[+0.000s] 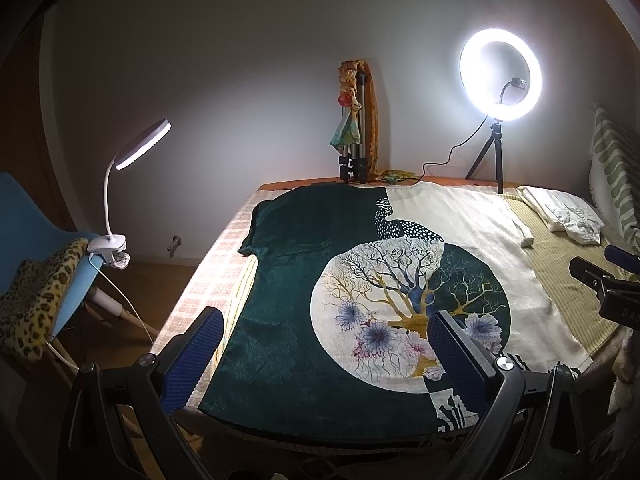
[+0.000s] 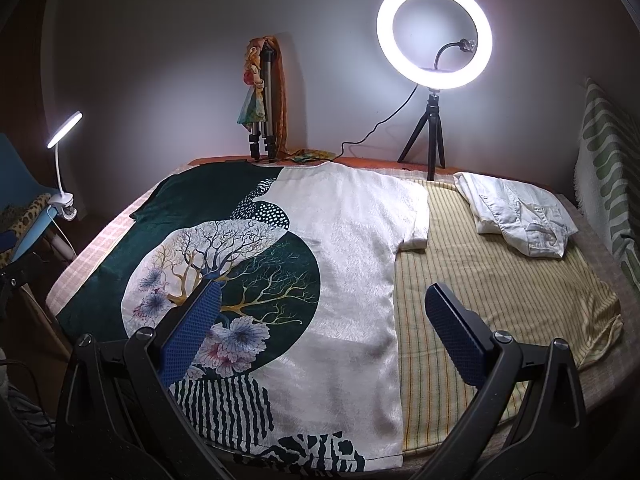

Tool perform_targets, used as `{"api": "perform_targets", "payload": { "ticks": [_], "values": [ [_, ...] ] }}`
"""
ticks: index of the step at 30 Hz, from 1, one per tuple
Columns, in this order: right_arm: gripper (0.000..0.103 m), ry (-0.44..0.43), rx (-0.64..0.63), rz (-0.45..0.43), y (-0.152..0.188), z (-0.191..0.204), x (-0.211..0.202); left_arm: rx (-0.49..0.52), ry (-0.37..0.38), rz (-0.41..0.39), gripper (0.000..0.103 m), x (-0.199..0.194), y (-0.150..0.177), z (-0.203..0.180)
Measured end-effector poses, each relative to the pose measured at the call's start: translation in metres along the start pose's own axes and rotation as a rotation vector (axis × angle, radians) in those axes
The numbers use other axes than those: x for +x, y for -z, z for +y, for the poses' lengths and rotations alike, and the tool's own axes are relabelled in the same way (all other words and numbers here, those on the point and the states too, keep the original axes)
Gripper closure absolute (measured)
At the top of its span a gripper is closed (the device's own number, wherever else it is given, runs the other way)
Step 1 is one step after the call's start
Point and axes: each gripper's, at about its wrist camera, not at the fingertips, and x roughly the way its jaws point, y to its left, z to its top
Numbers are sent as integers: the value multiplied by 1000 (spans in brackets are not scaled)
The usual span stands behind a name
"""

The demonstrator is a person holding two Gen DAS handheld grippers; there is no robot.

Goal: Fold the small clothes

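A short-sleeved T-shirt, half dark green and half cream with a round tree-and-flower print point(image 1: 400, 280) point(image 2: 248, 264), is seen spread flat and unfolded on the table, directly ahead of and below both grippers. The left gripper point(image 1: 328, 356) is held above the shirt's near hem with jaws spread wide, nothing between its blue textured pads point(image 1: 192, 356). The right gripper point(image 2: 324, 340) is likewise held wide open and empty over the shirt's cream side, its right pad over the yellow striped table cloth point(image 2: 500, 292). Neither gripper is seen touching fabric.

Ahead-right of the right gripper, a crumpled white garment point(image 2: 520, 216) point(image 1: 564, 216) is laid on the striped cloth, well apart from the T-shirt. Past the shirt's far edge, a lit ring light on a small black tripod point(image 2: 434, 36) point(image 1: 500, 76) is stood, with its cable trailing along the table's back edge. A folded grey tripod draped with colourful scarves point(image 2: 262, 100) point(image 1: 354, 120) is leaned at the wall, just beyond the collar. Far left of the left gripper, a white clip-on desk lamp point(image 1: 132, 184) point(image 2: 64, 152) is clamped to a blue chair point(image 1: 40, 240) padded with a leopard-print cushion point(image 1: 36, 304). A green-and-white patterned fabric point(image 2: 608, 184) is hung at far right. Nothing is laid on the shirt itself.
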Motion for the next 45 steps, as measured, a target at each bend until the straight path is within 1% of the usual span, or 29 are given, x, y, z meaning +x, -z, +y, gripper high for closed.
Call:
{"api": "perform_targets", "payload": {
  "ticks": [13, 15, 23, 25, 45],
  "values": [
    [0, -4, 1, 4, 3, 2, 1, -7, 3, 11, 0, -1, -4, 3],
    [0, -6, 4, 7, 4, 3, 3, -5, 0, 10, 0, 1, 2, 2],
    [0, -11, 8, 10, 4, 3, 2, -8, -4, 12, 0, 4, 0, 3],
    [0, -11, 9, 10, 4, 3, 2, -7, -3, 9, 0, 0, 5, 4],
    [0, -15, 11, 11, 4, 5, 4, -13, -9, 16, 0, -1, 9, 15]
  ]
}}
